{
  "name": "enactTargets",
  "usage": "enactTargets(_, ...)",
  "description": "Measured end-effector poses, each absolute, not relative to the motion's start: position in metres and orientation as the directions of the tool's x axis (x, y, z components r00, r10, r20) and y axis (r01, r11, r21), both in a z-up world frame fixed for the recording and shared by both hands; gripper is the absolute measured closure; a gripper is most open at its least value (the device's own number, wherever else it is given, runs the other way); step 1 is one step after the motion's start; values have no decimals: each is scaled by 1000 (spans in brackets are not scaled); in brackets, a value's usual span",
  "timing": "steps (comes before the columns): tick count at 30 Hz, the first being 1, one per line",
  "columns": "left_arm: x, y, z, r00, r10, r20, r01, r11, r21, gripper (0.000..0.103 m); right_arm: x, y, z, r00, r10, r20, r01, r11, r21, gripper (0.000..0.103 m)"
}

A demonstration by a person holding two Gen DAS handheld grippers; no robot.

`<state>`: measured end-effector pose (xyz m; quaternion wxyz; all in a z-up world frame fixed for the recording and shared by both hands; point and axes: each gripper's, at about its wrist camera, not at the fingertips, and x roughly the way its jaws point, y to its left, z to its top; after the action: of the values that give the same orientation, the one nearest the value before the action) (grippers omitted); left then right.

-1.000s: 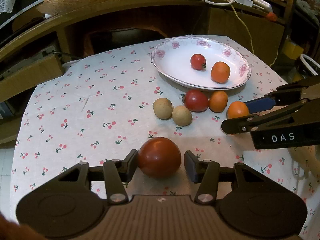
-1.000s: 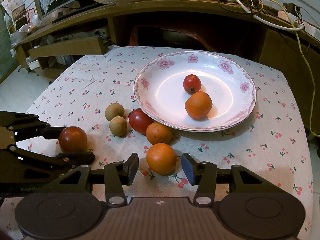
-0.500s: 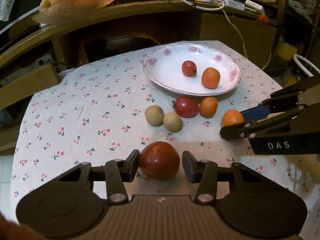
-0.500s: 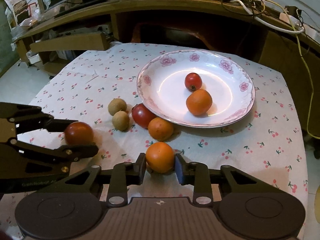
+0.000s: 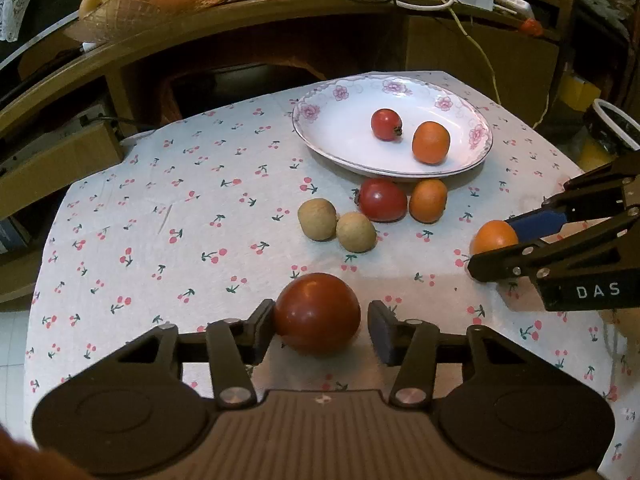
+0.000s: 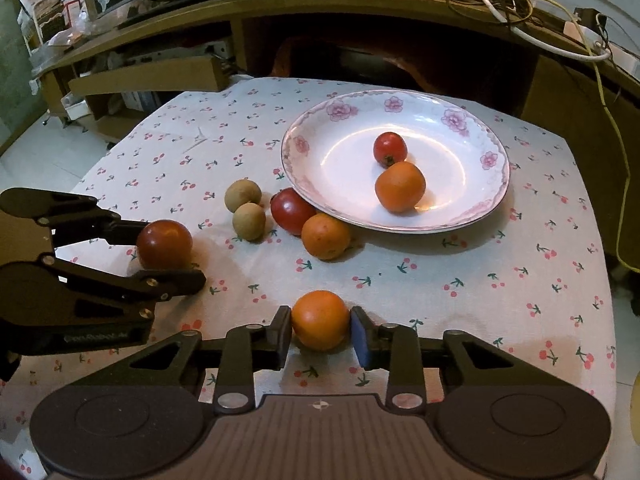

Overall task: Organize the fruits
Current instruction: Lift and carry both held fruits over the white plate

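Both fruits sat deeper between the claws than a second earlier, and the right gripper (image 6: 320, 334) had closed from a spread stance; its jaws had just eased back a hair, pads touching both flanks of the orange fruit (image 6: 320, 320), so it was pinching it on the cloth. Left gripper (image 5: 320, 326) had just been opening slightly: left pad against the dark red tomato (image 5: 317, 318), right pad just clear with a thin gap, so spread, not gripping. Tomato lay dead centre between those fingers, round, no long axis to align.

Plate (image 6: 472, 216) lay ahead of both claws, up and slightly right from the left one, nearly straight ahead from the right one. Right claw looked nearer to it. Already on it: a small red tomato (image 6: 390, 149) and an orange fruit (image 6: 400, 186). Between claws and plate, on the cherry-print cloth (image 5: 160, 208): two brown round fruits (image 5: 336, 226), another red tomato (image 5: 382, 200), another orange one (image 5: 428, 201), last two just beside the plate rim.

Next likely: lift and carry forward over that cluster; left needs to close first.
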<state>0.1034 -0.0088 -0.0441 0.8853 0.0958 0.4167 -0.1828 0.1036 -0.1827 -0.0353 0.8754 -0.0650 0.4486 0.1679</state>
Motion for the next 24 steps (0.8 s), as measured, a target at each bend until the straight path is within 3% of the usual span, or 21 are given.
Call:
enactTargets(5,100,-7,-45,596,-243,-765,413,910,32,42,100,-182,-35,538,239,-809,-367,930,31,61)
enactTargets(14,101,-7,-45,600,-240,-763,409,912,35,43,94,-187,-35,541,235,-808,-367,930,24,61)
enactTargets(18,100,-10,-45,605,-236,-761,410,911,44,47,93,-188,-35,548,228,-805,-363,931,16,67)
enactTargets(20,100,-12,-44,609,-231,-759,413,909,54,49,93,-188,-35,545,236,-804,-365,931,26,75)
enactTargets(24,100,-13,-42,612,-225,-758,409,911,60,56,93,-185,-34,548,227,-805,-367,930,13,76)
